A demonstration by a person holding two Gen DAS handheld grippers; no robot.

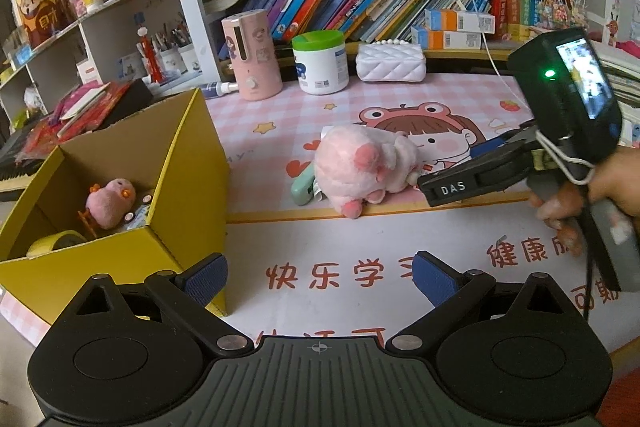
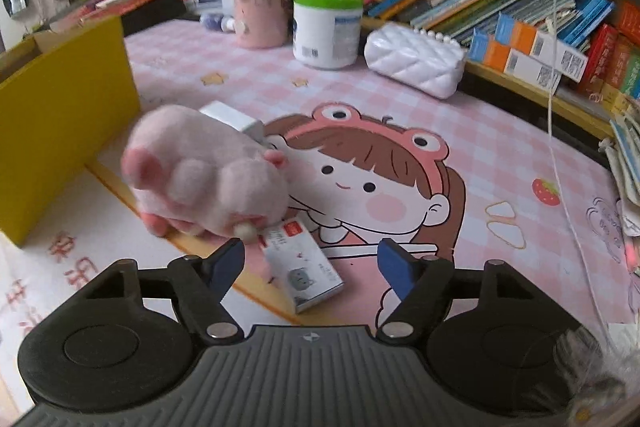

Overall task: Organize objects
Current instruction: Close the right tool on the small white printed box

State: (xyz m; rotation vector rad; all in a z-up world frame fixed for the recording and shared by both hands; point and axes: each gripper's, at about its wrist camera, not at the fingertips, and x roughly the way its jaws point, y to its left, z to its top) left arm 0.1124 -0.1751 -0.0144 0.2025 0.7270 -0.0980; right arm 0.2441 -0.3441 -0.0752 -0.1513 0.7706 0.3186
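A pink plush pig [image 1: 362, 169] lies on the pink cartoon desk mat [image 1: 280, 131]; it also shows in the right wrist view [image 2: 204, 175]. A small grey-white card box [image 2: 304, 273] lies just under and in front of it. A white block [image 2: 236, 119] sits behind it. A green item [image 1: 303, 189] pokes out at its left. My right gripper [image 2: 310, 261] is open, just short of the pig and over the card box; seen from the left [image 1: 460, 183] it reaches in from the right. My left gripper [image 1: 318, 277] is open and empty above the mat's front.
A yellow cardboard box [image 1: 192, 163] at the left holds a small pink plush [image 1: 110, 203] and a tape roll [image 1: 56, 243]. At the back stand a pink bottle [image 1: 252, 55], a green-lidded tub [image 1: 320, 63], a white quilted purse [image 1: 390, 61] and shelves of books.
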